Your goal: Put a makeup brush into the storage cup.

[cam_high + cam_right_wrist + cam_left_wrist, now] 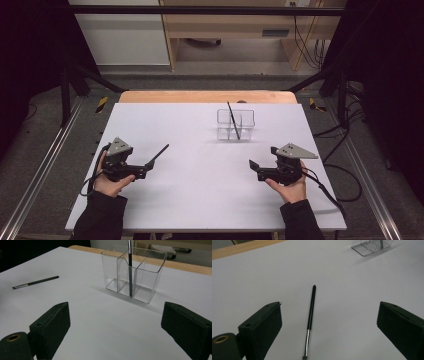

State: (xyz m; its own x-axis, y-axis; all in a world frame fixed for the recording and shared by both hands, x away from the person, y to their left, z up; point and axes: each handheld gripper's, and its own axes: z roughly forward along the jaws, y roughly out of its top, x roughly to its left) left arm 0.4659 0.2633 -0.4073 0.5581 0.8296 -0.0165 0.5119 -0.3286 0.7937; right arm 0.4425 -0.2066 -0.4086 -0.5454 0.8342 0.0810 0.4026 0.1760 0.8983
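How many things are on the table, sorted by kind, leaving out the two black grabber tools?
Black brushes: 2, one lying flat on the table, one standing in the holder
Clear divided holder: 1
Total: 3

I work over a white table top (200,195) whose far side ends in a bare wooden edge (200,96), and grey floor (45,145) lies to both sides of it, with a metal rail (37,167) running along the left and strips of yellow-and-black tape (102,104) near the far corners. Ahead of me a black bar (200,10) crosses the top of the high view. Beyond it stand a white cabinet (125,40) and a wooden bench (225,22), with dark cables (305,45) hanging at its right end.
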